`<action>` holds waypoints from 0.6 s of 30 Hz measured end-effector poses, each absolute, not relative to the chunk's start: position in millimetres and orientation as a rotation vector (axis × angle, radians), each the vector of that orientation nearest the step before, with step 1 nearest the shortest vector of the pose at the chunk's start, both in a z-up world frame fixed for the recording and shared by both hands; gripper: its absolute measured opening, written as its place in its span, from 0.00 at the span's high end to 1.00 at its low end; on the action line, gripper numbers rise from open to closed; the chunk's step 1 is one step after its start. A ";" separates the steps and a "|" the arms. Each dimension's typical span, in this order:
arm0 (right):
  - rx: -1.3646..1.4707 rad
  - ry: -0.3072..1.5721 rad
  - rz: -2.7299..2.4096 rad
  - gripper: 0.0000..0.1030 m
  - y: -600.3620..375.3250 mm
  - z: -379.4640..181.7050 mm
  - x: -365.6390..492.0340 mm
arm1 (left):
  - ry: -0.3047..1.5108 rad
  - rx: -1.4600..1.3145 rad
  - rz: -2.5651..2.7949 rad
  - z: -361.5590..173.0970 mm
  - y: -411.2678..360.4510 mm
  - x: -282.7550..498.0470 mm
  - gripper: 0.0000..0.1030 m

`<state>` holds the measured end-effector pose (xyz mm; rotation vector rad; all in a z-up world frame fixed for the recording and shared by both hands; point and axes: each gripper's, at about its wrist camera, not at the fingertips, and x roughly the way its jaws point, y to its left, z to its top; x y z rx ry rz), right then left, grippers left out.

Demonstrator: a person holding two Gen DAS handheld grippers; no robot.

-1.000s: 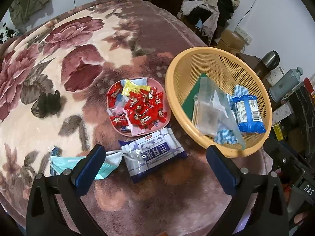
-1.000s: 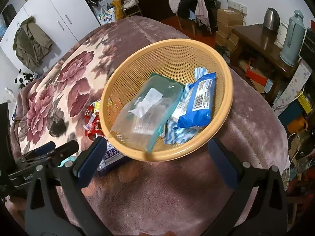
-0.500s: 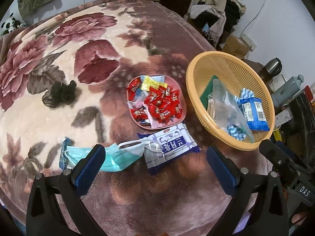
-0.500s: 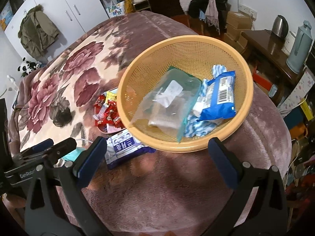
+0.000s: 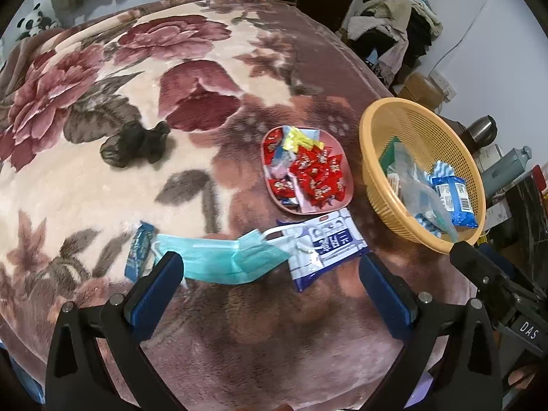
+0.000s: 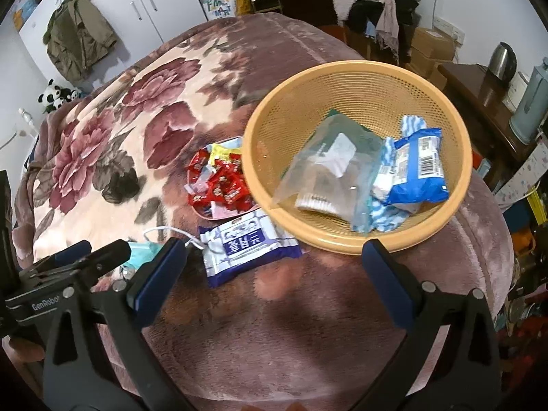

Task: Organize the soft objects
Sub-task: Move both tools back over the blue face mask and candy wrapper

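Left gripper (image 5: 270,270) jaws wide over face mask (image 5: 222,260), right gripper (image 6: 274,260) jaws wide, both empty

A bed (image 6: 308,342) fills the near part of the room, covered by a plush blanket (image 5: 102,109) with large dark-red flowers on cream and a mauve border. Behind it stands a white wardrobe (image 6: 150,3) with an olive jacket (image 6: 78,41) hanging on its door, and toy pandas (image 6: 56,94) sit by the bed's far corner. The walls are white. Clothes are heaped on a chair (image 6: 376,3) near cardboard boxes (image 6: 430,46). To the right a dark wooden side table (image 6: 479,92) carries a steel kettle (image 6: 501,58) and a pale green thermos (image 6: 531,102).
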<state>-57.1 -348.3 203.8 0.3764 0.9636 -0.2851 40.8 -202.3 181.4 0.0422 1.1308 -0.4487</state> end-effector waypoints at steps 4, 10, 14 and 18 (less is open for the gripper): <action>0.357 0.970 -0.266 0.00 -333.3 204.1 -50.9 | 1.133 0.025 -0.433 180.1 -187.2 42.2 0.00; 0.327 0.978 -0.239 0.00 -313.6 204.1 -43.1 | 1.133 -0.003 -0.410 179.1 -164.6 44.0 0.00; 0.314 0.985 -0.228 0.00 -303.5 203.4 -39.1 | 1.135 -0.020 -0.396 177.1 -148.6 44.6 0.00; 0.303 0.992 -0.218 0.00 -293.7 201.8 -34.1 | 1.139 -0.041 -0.380 175.4 -132.5 45.7 0.00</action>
